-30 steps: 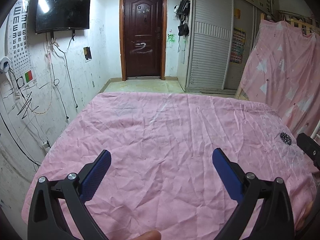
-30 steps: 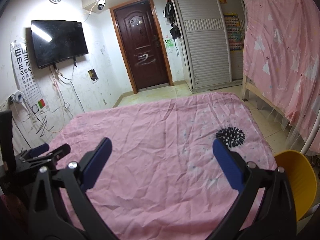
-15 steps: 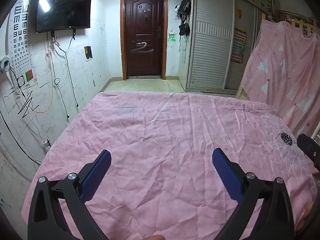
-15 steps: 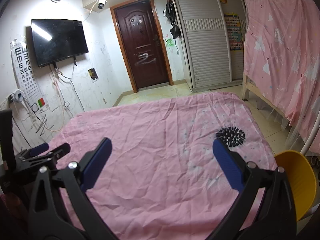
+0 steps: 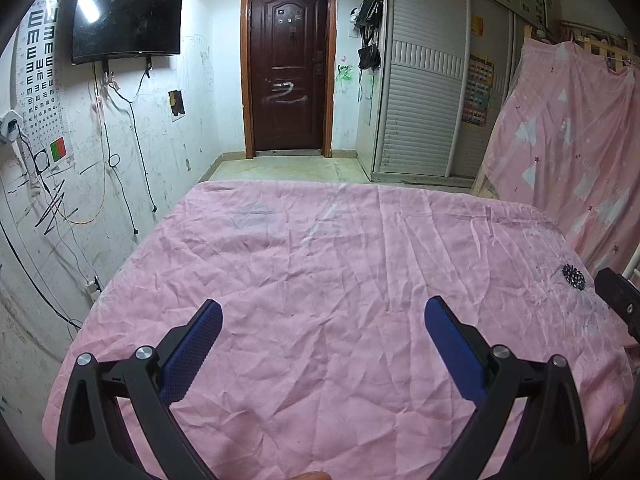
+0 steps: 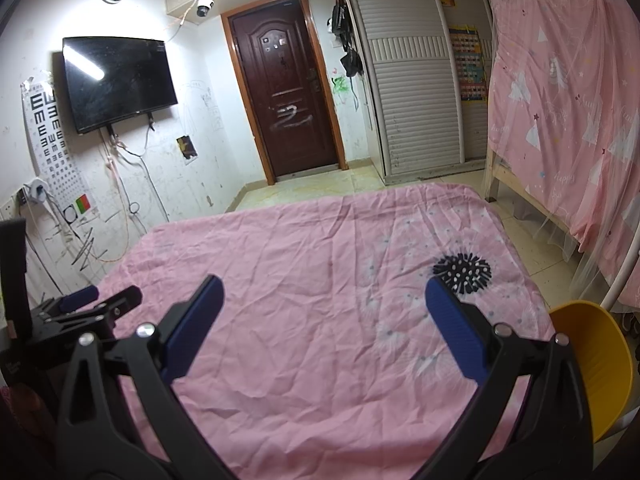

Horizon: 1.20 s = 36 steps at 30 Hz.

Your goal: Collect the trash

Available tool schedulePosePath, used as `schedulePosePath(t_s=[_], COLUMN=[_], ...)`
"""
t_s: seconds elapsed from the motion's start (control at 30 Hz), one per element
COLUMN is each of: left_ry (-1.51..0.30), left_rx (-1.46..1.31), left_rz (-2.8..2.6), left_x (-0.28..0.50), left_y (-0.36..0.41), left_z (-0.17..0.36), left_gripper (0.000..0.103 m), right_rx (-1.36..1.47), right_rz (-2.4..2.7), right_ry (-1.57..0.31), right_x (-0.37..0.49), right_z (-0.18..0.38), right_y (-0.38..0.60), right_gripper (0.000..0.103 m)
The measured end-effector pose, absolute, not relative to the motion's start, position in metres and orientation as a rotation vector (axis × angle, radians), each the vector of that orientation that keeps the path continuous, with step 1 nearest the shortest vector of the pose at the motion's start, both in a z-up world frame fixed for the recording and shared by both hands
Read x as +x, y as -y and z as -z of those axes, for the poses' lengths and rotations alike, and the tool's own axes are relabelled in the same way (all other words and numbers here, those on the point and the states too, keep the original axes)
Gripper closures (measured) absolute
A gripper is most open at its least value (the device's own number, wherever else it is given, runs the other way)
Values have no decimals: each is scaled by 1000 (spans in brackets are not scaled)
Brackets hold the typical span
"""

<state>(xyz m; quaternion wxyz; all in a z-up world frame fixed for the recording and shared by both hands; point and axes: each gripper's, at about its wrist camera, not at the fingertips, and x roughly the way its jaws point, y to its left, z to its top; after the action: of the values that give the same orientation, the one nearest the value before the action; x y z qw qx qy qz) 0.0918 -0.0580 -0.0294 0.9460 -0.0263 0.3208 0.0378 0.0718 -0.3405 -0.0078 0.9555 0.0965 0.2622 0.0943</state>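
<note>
Left gripper released, blue pads spread wide, nothing between them, held over the wrinkled pink sheet. Right gripper likewise released and empty above the same sheet. Black spiky item lying on the sheet at about 2 o'clock, just beyond the right pad. Yellow bin off the sheet's edge at 4 o'clock.

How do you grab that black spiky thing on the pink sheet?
Probably from above with the right gripper, open and nearest: close across the outer spikes of the black spiky thing. It looks round and low on the pink sheet, offering no handle.
</note>
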Motion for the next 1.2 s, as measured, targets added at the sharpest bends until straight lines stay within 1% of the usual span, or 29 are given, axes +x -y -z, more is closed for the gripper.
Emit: schedulePosePath(t_s=[1.2], left_ry=[-658], left_rx=[-48], left_rz=[-85], left_x=[92], left_y=[58], left_z=[30], left_gripper=[9], right_rx=[194], right_rz=[-191], right_ry=[-533], right_x=[72], right_z=[7], right_y=[340], right_gripper=[6])
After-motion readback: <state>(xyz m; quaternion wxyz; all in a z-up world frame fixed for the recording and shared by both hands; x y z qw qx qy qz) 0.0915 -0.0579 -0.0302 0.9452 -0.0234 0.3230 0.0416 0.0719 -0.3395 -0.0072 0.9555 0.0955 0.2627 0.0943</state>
